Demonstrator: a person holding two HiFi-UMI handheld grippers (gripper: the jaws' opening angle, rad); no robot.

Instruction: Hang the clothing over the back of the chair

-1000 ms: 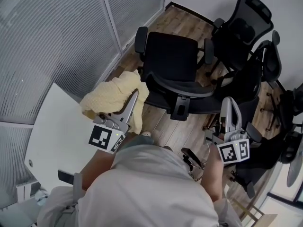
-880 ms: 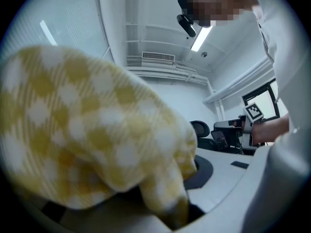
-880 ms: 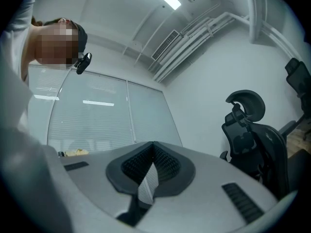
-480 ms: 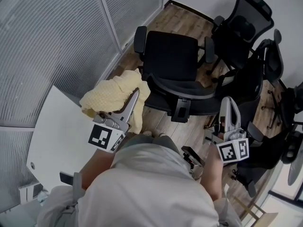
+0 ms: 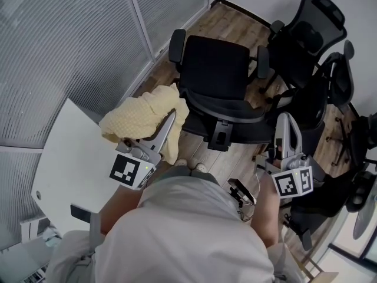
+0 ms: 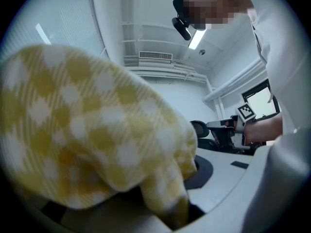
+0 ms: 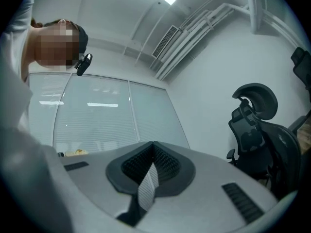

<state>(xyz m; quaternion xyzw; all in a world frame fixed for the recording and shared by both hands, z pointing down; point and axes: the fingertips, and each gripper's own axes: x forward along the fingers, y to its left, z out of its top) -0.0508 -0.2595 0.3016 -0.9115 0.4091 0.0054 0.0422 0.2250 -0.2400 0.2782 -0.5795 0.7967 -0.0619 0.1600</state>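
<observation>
The left gripper (image 5: 169, 120) clamps its jaws on the clothing (image 5: 139, 115), held up left of the chair (image 5: 215, 69), ready for draping. The right gripper (image 5: 284, 125) is empty, jaws together.

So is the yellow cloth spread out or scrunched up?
Scrunched up: the yellow checked cloth hangs in a lump from the left hand-held gripper.

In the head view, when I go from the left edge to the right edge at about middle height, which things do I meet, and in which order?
White table → yellow clothing → black chair → right tongs.
</observation>
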